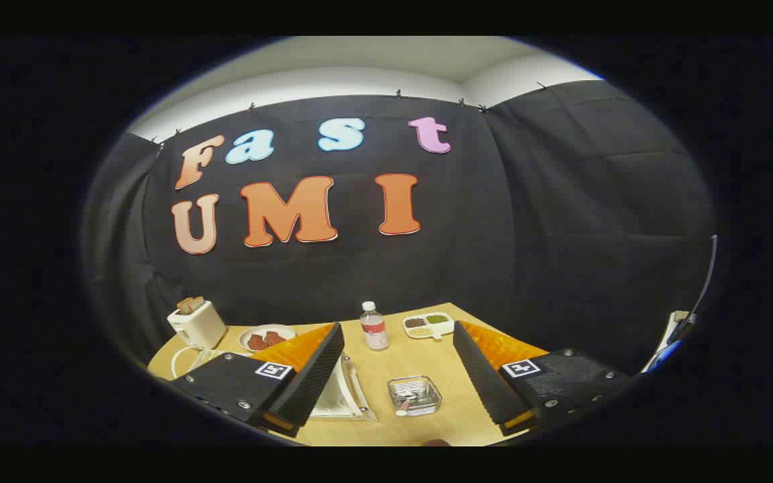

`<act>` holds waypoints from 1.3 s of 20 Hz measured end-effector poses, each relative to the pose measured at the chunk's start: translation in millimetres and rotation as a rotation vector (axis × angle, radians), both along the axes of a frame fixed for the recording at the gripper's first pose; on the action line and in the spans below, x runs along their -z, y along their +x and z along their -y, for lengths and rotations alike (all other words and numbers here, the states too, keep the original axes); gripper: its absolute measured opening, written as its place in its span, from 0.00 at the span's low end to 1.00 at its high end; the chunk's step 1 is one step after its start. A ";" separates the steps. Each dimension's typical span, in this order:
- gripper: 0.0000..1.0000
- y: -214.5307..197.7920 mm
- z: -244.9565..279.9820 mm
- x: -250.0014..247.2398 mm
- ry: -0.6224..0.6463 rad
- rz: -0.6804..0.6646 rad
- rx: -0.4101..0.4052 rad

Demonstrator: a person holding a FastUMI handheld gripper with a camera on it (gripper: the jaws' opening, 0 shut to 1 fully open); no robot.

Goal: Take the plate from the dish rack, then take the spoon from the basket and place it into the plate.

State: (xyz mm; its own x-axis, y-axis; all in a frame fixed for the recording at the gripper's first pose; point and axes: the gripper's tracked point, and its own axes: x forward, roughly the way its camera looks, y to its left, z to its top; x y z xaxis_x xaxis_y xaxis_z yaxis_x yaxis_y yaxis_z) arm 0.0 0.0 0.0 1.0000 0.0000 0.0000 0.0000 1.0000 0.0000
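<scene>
**Gripper spread wide over the wooden table**

Seen between the fingers, close to the left one: a silvery metal dish rack (341, 396) on the pale wooden table (396, 365), partly hidden behind that finger. Cannot tell from here whether a plate sits in it. Just right of it, also between the fingers: a small clear glass basket-like dish (415, 394) with what looks like a spoon handle (405, 404) lying inside, too small to be sure.

Hand-held gripper (394, 424) held above the table with fingers set far apart, gripping nothing, touching nothing.

Beyond the fingers, near the table's middle: an upright clear plastic bottle with a white cap and a red label (374, 327). Just right of the bottle: a white divided tray (429, 325) holding brown, green and tan fillings in separate compartments. Off to the left, beyond the left finger: a round white plate with reddish-brown pieces (266, 337) on it. Further left, at the table's corner: a white toaster with two slices of toast (196, 322) standing out of its slots, its white cord (182, 357) looping across the table.
</scene>
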 end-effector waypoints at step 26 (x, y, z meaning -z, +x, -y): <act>0.98 7.2 -37.5 17.1 -0.029 -0.061 -0.067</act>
